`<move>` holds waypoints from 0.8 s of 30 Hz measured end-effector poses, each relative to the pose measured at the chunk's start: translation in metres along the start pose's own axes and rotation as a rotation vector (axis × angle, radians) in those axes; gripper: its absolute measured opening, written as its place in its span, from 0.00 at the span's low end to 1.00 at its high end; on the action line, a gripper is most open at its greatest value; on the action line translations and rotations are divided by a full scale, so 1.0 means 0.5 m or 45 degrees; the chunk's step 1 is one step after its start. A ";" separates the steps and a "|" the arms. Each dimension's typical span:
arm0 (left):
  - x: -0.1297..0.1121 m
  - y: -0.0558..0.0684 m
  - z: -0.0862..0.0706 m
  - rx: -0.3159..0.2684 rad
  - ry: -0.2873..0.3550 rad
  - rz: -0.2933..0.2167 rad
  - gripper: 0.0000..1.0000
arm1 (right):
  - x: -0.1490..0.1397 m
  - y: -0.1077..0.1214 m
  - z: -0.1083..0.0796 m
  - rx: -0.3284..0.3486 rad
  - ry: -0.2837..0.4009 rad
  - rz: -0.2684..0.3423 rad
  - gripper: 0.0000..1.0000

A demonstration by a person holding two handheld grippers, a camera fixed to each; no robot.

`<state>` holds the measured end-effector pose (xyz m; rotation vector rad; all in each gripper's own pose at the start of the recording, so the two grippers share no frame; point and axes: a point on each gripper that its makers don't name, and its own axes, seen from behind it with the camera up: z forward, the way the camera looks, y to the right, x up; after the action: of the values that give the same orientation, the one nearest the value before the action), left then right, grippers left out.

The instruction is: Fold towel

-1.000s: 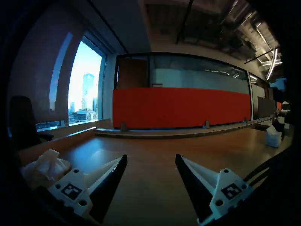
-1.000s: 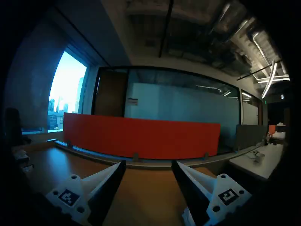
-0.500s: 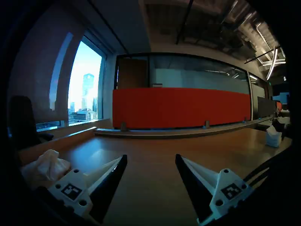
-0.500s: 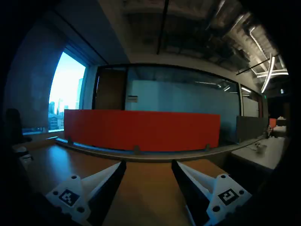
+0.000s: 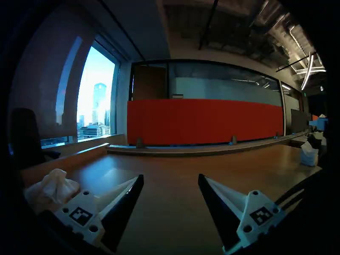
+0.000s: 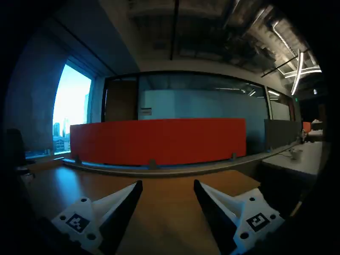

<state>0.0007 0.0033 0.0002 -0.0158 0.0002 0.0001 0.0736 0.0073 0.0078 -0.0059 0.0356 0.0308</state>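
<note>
Left claw [image 5: 170, 176] spread | right claw [image 6: 168, 182] spread | one crumpled cloth [image 5: 51, 187] (pale) on one wooden table [image 5: 238, 161]

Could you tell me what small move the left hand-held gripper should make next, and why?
Probably turn the left hand-held gripper toward the crumpled white cloth, likely the towel, lying on the wooden table at the left edge of its view. Its fingers stand open and empty, aimed past the cloth at the red divider.
</note>
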 end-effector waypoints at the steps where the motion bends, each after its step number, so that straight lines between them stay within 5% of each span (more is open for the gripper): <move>1: 0.000 0.000 0.000 0.000 0.000 0.000 0.94 | -0.007 0.002 0.000 -0.001 -0.003 -0.001 0.93; 11: -0.001 0.000 0.000 0.000 0.000 0.000 0.94 | -0.056 0.027 0.005 -0.033 -0.017 -0.043 0.93; 24: -0.001 0.000 0.000 0.000 0.000 0.000 0.94 | -0.096 0.004 -0.002 0.003 -0.024 0.009 0.93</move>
<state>0.0002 0.0032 0.0000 -0.0159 0.0002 0.0000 0.0256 0.0080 0.0088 -0.0033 0.0166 0.0382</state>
